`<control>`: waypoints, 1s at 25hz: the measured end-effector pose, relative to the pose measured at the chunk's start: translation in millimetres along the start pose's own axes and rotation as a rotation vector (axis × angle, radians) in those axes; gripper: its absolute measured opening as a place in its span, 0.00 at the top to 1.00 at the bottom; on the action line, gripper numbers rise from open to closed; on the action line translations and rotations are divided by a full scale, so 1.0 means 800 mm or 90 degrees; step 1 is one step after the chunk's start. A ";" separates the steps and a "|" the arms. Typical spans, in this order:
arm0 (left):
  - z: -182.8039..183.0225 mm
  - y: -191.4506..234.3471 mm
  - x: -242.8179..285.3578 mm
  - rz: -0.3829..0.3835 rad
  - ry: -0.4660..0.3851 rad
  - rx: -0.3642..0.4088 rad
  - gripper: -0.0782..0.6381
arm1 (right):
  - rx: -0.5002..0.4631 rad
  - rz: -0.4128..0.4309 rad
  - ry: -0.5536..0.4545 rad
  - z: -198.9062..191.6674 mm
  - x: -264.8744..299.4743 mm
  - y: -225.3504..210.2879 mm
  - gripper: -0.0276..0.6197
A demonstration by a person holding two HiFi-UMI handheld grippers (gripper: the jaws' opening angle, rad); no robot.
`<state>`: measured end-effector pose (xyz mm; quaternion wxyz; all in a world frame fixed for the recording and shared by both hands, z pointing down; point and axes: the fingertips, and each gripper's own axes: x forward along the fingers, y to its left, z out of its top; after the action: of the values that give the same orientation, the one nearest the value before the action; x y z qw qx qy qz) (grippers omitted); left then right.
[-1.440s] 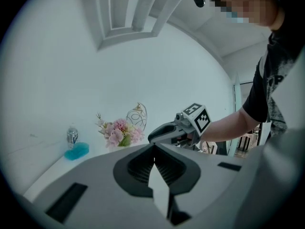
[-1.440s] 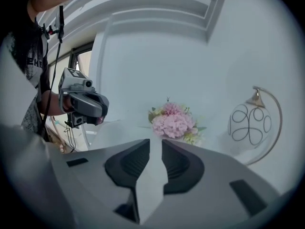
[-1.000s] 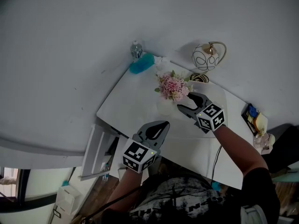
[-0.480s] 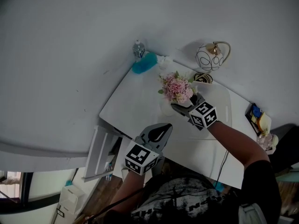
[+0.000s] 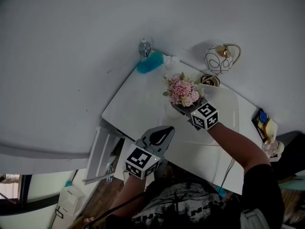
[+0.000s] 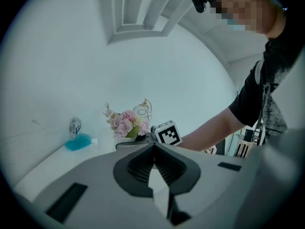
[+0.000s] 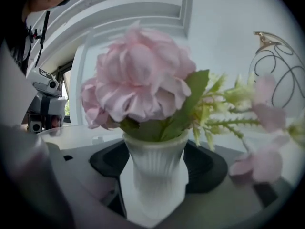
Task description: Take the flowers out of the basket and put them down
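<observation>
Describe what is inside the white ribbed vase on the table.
From the mouth of the vase rise pink flowers and green leaves. Their stems below the rim cannot be seen: the vase wall covers them, and anything else inside.

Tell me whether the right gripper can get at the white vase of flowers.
Probably yes. The right gripper has just been opening its jaws, and the white vase already stands between them with nothing in the way.
</observation>
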<state>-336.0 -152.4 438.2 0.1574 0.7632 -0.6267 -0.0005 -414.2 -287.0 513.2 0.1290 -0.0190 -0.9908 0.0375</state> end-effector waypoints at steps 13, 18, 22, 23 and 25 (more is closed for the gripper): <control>-0.007 0.003 0.003 -0.005 0.013 -0.010 0.87 | -0.011 0.025 0.017 -0.007 0.012 0.002 0.44; -0.006 0.002 0.003 -0.005 0.011 -0.009 0.87 | -0.016 0.026 0.023 -0.007 0.009 0.002 0.44; -0.008 0.002 0.001 -0.004 0.010 -0.008 0.87 | -0.015 0.019 0.023 -0.002 0.003 -0.001 0.44; -0.007 0.002 0.000 -0.005 0.009 -0.007 0.87 | -0.015 0.016 0.021 0.001 0.001 -0.002 0.44; -0.005 0.001 0.000 -0.006 0.006 -0.007 0.87 | -0.020 0.013 0.018 0.008 -0.003 -0.003 0.44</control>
<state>-336.3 -151.4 442.2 0.1644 0.7654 -0.6222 -0.0015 -413.3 -289.7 506.4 0.1421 -0.0315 -0.9891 0.0227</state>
